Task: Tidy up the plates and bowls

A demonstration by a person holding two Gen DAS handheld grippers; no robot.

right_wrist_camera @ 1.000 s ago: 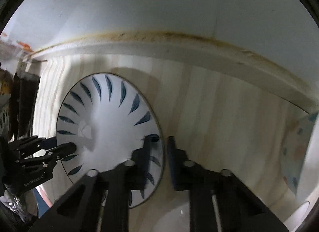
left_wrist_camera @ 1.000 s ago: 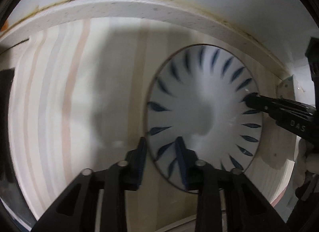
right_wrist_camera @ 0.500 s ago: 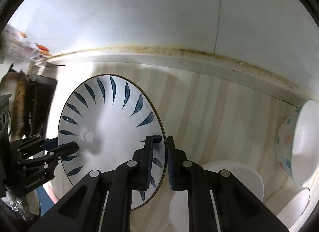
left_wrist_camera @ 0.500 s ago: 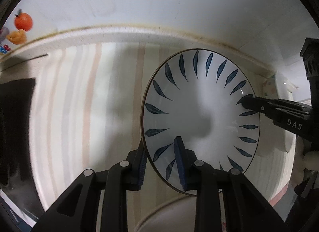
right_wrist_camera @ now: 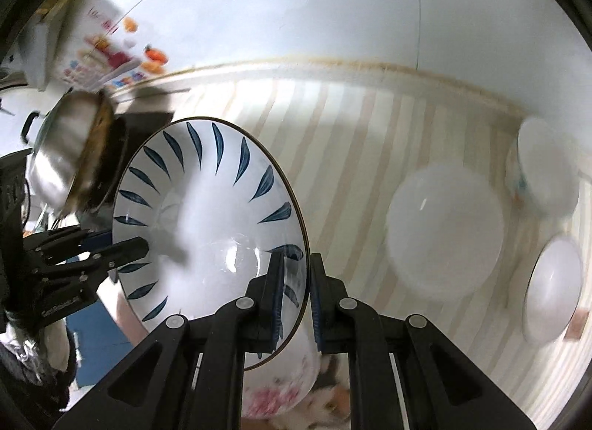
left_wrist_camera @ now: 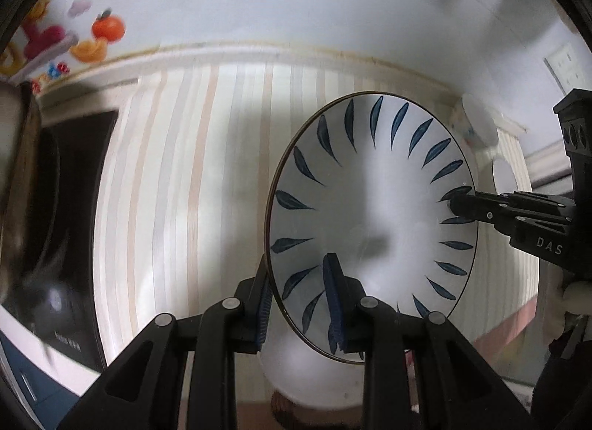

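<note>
Both tools clamp opposite rims of the leaf-patterned plate [left_wrist_camera: 370, 215], the left tool [left_wrist_camera: 299, 304] on its left edge, the right tool [right_wrist_camera: 296, 293] on its right, carrying it above the striped counter [right_wrist_camera: 351, 156], the plain white plate [right_wrist_camera: 444, 234] lying to the right.

White capitals reading "DAS" stand on the black arm of the right claw [left_wrist_camera: 453, 204], seen at the right edge of the left wrist view. Small pale lettering on the arm of the left claw [right_wrist_camera: 142, 245], at the left of the right wrist view, is too blurred to read. The same goes for a faint line of print on the dark appliance [left_wrist_camera: 74, 208] far left of the left claw, and red characters on the fruit-printed sheet [right_wrist_camera: 111, 49] on the wall beyond.
</note>
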